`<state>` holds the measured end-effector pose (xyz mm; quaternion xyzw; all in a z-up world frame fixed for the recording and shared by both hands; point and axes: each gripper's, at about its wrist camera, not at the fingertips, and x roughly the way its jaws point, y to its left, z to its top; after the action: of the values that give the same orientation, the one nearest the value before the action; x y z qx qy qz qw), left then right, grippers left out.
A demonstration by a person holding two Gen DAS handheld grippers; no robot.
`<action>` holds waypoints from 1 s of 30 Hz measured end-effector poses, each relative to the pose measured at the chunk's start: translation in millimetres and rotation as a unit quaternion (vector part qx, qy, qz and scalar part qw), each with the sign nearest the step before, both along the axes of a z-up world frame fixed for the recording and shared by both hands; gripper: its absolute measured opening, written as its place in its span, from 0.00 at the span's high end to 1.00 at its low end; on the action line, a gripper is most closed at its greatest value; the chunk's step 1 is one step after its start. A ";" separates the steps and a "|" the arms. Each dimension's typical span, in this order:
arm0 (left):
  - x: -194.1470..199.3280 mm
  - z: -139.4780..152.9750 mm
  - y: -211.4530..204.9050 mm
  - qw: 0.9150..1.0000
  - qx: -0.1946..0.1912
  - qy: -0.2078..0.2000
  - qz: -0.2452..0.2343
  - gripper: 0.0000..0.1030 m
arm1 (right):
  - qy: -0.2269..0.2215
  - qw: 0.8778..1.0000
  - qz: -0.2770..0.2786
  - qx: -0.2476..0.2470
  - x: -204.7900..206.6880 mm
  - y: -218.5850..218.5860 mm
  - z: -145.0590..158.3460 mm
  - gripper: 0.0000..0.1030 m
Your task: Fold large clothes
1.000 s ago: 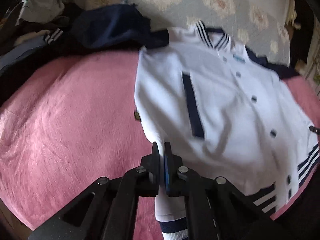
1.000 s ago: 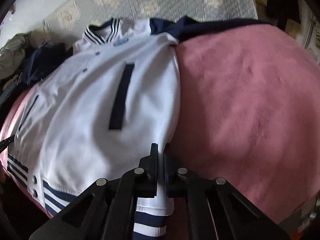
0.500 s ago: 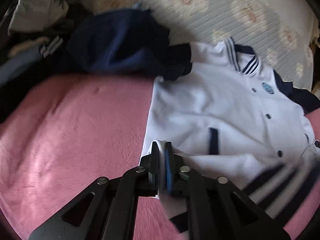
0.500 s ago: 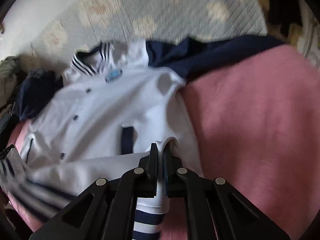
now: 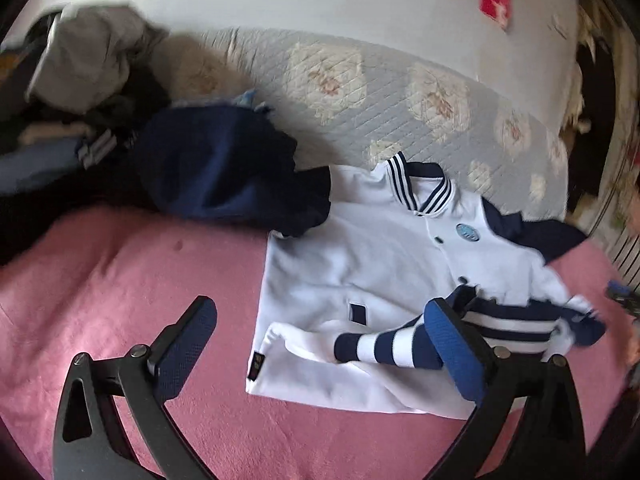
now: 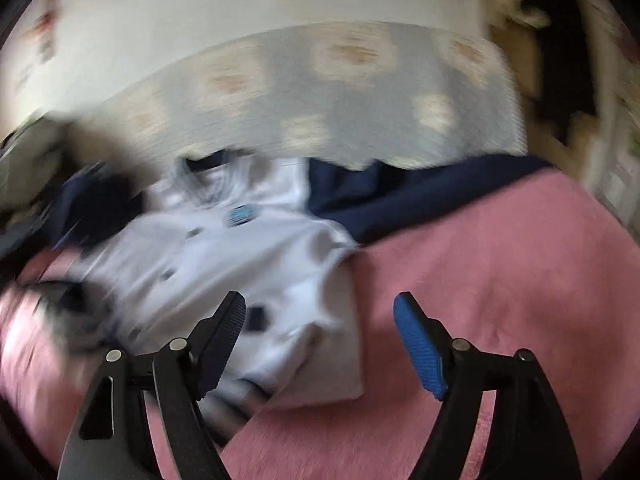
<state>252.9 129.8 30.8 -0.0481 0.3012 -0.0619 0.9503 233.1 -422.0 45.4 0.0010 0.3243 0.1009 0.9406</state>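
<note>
Left tool: our left tool has its jaws spread wide and still opening; nothing is pinched between the blue pads. Its right finger stands in front of the striped hem.
Right tool: our right tool is also opening, jaws far apart, gripping nothing; the lower edge of the garment lies below the gap, free of the pads. This view is blurred, so we cannot read fine detail.
Jacket: the white jacket lies on the pink blanket, collar towards the quilted cover, front with snaps and round badge facing up.
Fold: we see the bottom part turned up over the body, so the navy-and-white striped hem lies across the middle of the front, with a white fold line nearest us.
Sleeves: one navy sleeve spreads out to the right in the left view; the other side runs under dark cloth.
Beside it: a navy garment lies bunched at the jacket's upper left, touching its shoulder; beyond it we see a heap of grey and dark clothes.
Behind: a grey quilted cover with floral patches runs along the blanket's far edge.
</note>
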 end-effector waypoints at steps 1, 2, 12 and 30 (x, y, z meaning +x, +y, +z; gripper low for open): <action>1.5 -2.8 -7.6 1.000 0.021 -0.004 0.000 0.00 | 0.001 0.999 0.034 -0.017 -2.2 10.5 -2.7 0.15; 5.9 -7.4 -15.5 0.999 0.044 -0.002 -0.002 0.00 | 0.002 0.998 0.055 -0.044 -3.6 22.7 -6.8 0.15; -8.9 -6.6 -42.0 0.997 0.037 -0.004 -0.067 0.00 | -0.029 0.972 0.160 -0.168 -33.1 105.8 -29.1 0.15; 71.3 -60.5 -29.2 0.993 0.038 0.105 -0.028 0.30 | 0.037 0.993 -0.073 -0.083 55.8 19.1 -45.1 0.15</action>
<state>324.2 100.6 -29.7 -0.0098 0.4031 -0.0714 0.9123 288.9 -402.8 0.3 -0.0495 0.3648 0.0047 0.9298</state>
